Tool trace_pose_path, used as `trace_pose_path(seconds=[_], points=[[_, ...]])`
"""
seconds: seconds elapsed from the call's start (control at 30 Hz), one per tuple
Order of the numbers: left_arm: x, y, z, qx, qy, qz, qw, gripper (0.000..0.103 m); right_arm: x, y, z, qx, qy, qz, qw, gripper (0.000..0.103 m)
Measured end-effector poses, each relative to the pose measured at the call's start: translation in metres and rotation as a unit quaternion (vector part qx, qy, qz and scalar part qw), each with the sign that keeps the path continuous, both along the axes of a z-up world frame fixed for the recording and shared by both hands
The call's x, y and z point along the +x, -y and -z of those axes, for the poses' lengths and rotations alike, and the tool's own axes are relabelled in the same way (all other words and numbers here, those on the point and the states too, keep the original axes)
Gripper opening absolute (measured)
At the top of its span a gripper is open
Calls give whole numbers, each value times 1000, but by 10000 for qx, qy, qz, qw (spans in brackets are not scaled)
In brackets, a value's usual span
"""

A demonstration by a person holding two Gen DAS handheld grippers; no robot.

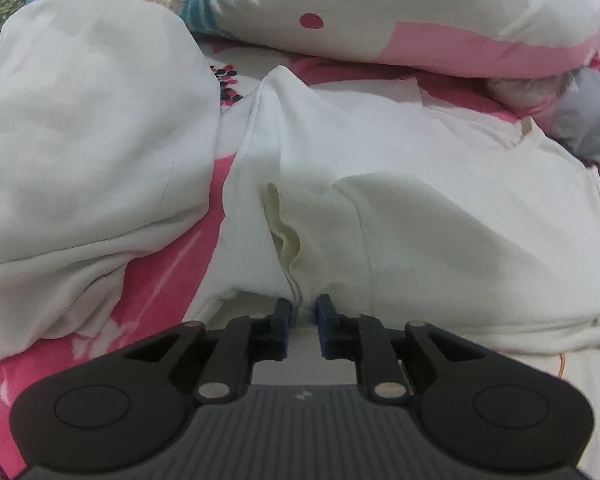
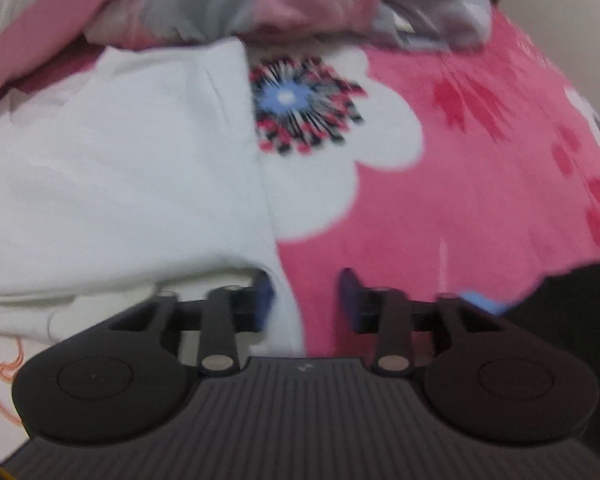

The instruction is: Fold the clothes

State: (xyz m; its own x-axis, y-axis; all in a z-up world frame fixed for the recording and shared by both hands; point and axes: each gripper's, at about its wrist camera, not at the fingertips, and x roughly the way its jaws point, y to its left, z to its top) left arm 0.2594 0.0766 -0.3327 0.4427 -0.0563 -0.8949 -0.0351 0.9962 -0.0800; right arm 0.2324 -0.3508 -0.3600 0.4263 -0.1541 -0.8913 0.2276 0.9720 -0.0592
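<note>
1. A white cotton garment (image 1: pixel 400 184) is spread on a pink fleece bedspread with large white flowers (image 2: pixel 440 184); no container is seen in either view.
2. The left gripper (image 1: pixel 303 316) is seen with its blue-padded fingers (image 1: pixel 283 314) drawn close together, a gathered fold at the near edge of the white garment pinched between them.
3. The right gripper (image 2: pixel 306 300) is seen with its fingers spread apart over the bedspread, just beside the garment's right-hand edge (image 2: pixel 260 184); nothing is held between them. This view is blurred.
4. To the right of the garment, a broad stretch of bedspread is left uncovered.
5. To the left of the garment, a bulky white pillow-like mound (image 1: pixel 88 128) is seen close by, with a strip of bedspread between the two.
6. Beyond the garment's far edge lies a crumpled white, pink and grey patterned quilt (image 1: pixel 420 12).
7. A dark object (image 2: pixel 580 320) is seen at the right gripper's outer side; its identity cannot be told.
</note>
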Motion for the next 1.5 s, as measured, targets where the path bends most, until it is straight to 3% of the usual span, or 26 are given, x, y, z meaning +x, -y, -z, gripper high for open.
trace_pose_path(seconds=[0.13, 0.3, 0.37, 0.4, 0.47, 0.53, 0.6, 0.67, 0.73, 0.8, 1.0, 1.13, 1.17, 1.2, 1.23, 1.5], points=[[-12, -4, -10, 66, 16, 107, 9999, 21, -9, 1, -27, 170, -16, -24, 9999, 40], [-12, 4, -22, 20, 335, 326, 9989, 23, 17, -13, -44, 245, 584, -650, 9959, 38], [-8, 11, -25, -33, 481, 439, 9979, 24, 35, -20, -37, 245, 691, -934, 9929, 29], [-6, 14, -27, -60, 554, 496, 9972, 25, 44, -24, -33, 245, 752, -1070, 9911, 19], [-2, 21, -30, -107, 691, 606, 9957, 26, 58, -30, -25, 193, 863, -1302, 9875, 15], [8, 29, -17, 8, 573, 603, 9965, 26, 70, -32, -13, 89, 888, -1418, 9859, 12], [13, 32, 0, 189, 304, 556, 9978, 33, 75, -19, 5, 94, 734, -1271, 9891, 12], [14, 30, 4, 205, 304, 555, 9978, 34, 79, -3, 25, 117, 560, -1091, 9924, 14], [14, 30, 1, 227, 342, 593, 9974, 37, 79, 9, 21, 395, 594, -731, 9948, 14], [15, 29, -2, 238, 358, 614, 9972, 39, 79, 6, 8, 302, 808, -646, 9942, 15], [19, 29, -7, 228, 427, 535, 9974, 39, 109, -15, -6, 283, 1192, -1303, 9839, 24], [19, 31, -5, 236, 407, 528, 9975, 39, 129, -24, 7, -49, 1002, -1712, 9801, 25], [20, 31, -3, 246, 406, 534, 9974, 39, 132, -22, 13, -127, 904, -1729, 9807, 20], [20, 32, -2, 256, 405, 541, 9974, 39, 133, -19, 17, -87, 877, -1718, 9812, 6], [20, 33, -2, 259, 417, 549, 9973, 38, 133, -15, 18, 8, 918, -1671, 9817, 3], [26, 39, 1, 251, 494, 614, 9966, 38, 128, 13, 12, 144, 1292, -1158, 9847, 0]])
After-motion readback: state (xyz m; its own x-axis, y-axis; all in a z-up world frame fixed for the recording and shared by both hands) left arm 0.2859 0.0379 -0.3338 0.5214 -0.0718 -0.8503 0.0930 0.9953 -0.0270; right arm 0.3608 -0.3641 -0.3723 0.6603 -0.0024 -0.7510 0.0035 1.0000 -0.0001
